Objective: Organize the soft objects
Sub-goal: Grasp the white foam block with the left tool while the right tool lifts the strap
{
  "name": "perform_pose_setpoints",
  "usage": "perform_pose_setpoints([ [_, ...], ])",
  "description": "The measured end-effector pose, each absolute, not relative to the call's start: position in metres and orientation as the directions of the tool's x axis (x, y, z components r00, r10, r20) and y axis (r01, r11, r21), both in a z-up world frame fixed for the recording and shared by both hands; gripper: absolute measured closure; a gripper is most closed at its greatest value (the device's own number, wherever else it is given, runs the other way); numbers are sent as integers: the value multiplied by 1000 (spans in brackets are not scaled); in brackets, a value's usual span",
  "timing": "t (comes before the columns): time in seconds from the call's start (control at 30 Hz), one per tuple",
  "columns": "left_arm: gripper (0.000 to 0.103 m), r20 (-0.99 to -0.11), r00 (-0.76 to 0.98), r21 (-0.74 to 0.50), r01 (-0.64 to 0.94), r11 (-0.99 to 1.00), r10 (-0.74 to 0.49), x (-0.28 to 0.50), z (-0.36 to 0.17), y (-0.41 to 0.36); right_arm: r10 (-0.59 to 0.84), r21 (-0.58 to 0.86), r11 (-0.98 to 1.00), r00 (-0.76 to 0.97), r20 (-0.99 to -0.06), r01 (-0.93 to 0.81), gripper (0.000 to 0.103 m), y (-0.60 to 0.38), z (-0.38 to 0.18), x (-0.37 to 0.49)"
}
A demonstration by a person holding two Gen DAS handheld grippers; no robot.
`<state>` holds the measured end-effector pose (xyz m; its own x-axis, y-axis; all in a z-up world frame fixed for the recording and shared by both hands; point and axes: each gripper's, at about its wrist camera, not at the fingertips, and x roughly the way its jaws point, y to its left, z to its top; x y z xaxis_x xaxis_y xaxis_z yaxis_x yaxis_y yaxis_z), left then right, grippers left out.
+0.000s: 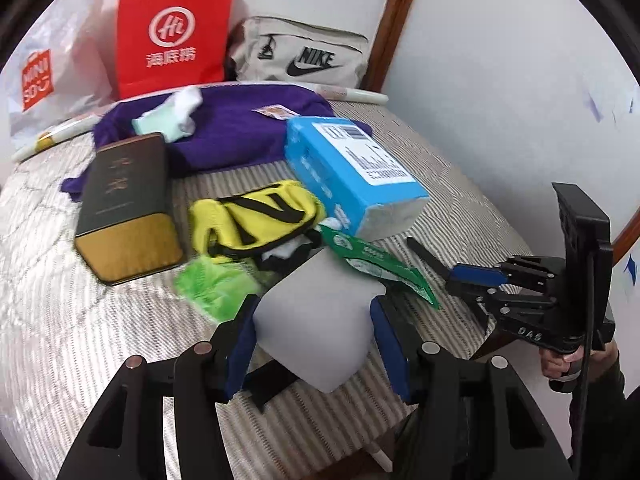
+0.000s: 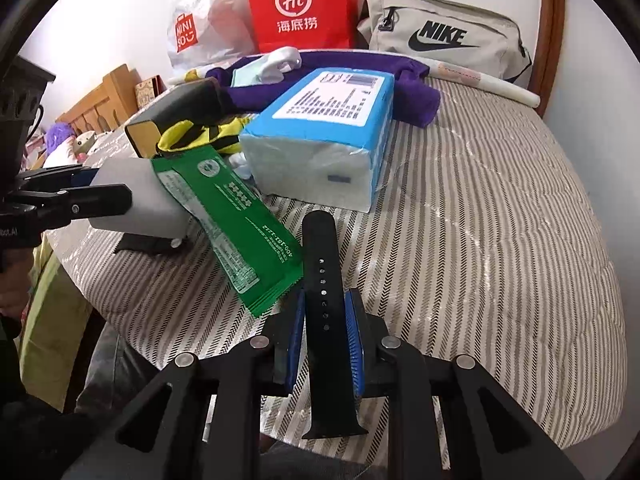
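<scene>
A: What does the left hand-held gripper [image 1: 316, 344] hold?

B: A pale grey foam block [image 1: 316, 312], clamped between the blue pads. It looks matte and soft-edged, and its long axis runs forward along the fingers, tilted downward toward the bed [image 2: 500, 208]. In the right wrist view its far end rests against a green snack packet [image 2: 228, 224].

A: And the right hand-held gripper [image 2: 326, 344]?

B: Closed on a black watch strap [image 2: 322, 304]. The strap is smooth, with a row of small holes; it lies lengthwise between the pads, its rounded tip pointing away toward the blue tissue pack [image 2: 320, 136].

A: Where are both things?

B: Over the near edge of the striped bed cover, the block to the left of the strap.

A: Any open room?

B: The bed's right side is bare stripes as far as the wall. The left and middle are crowded: a dark box [image 1: 128, 208], a yellow pouch [image 1: 256, 216], a purple cloth [image 1: 240, 128], the green packet angled across the front. A red bag [image 2: 300, 4] and a grey Nike bag [image 2: 444, 40] stand at the far edge.
</scene>
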<state>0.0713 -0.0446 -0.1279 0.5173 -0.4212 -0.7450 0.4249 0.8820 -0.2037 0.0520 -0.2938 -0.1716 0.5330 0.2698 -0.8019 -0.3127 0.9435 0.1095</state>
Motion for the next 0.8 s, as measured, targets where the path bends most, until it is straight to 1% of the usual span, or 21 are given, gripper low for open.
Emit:
perform_pose_setpoints([
  [0.43,49,-702,611,-209,316,926,-367,55,-102,18,280,135,949,568,-774,-285,82,-297,-146,43],
  [0.67,49,-675,660,-249,218,944,-330,64,-86,41,294,151,948,591,-751,-281,82,-295,-122,47],
  [0.8,49,-663,678,-255,194,947,-317,74,-76,47,303,156,946,603,-738,-285,82,-295,-108,57],
])
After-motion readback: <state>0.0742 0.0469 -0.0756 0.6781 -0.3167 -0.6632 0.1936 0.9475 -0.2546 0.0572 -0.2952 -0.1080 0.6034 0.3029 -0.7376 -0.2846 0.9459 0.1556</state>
